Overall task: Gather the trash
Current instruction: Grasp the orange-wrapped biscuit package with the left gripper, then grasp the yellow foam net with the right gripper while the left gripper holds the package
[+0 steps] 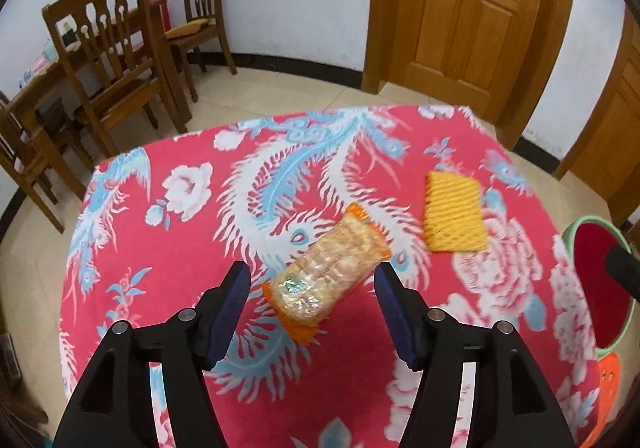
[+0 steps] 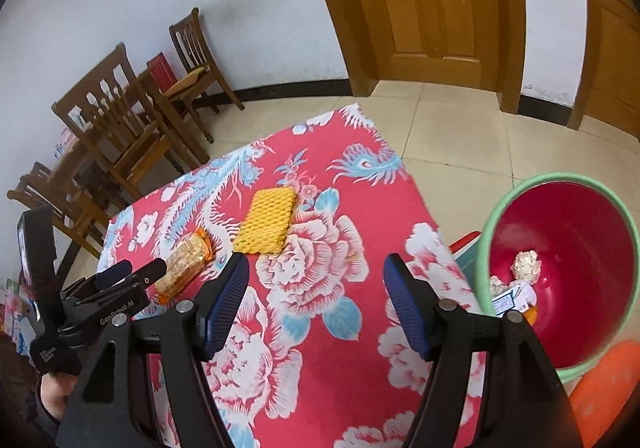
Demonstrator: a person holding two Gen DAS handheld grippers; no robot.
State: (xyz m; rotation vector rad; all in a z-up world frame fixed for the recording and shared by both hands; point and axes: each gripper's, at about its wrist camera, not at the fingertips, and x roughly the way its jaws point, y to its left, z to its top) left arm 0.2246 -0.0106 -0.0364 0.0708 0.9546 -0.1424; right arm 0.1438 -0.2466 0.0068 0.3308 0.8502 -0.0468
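Note:
An orange-ended clear cracker packet point(image 1: 326, 274) lies on the red floral tablecloth point(image 1: 168, 272). My left gripper point(image 1: 314, 274) is open, its fingers on either side of the packet and just above it. A yellow foam net sleeve point(image 1: 454, 212) lies to the packet's right. In the right wrist view the packet point(image 2: 184, 262) and the sleeve point(image 2: 266, 220) lie ahead to the left. My right gripper point(image 2: 316, 272) is open and empty over the cloth. The left gripper point(image 2: 136, 274) shows there beside the packet.
A red bin with a green rim point(image 2: 520, 196) stands off the table's right edge, with crumpled paper point(image 2: 526, 264) and wrappers inside; it also shows in the left wrist view point(image 1: 584, 224). An orange object point(image 2: 604, 380) sits below it. Wooden chairs point(image 1: 116, 60) and a table stand far left, doors behind.

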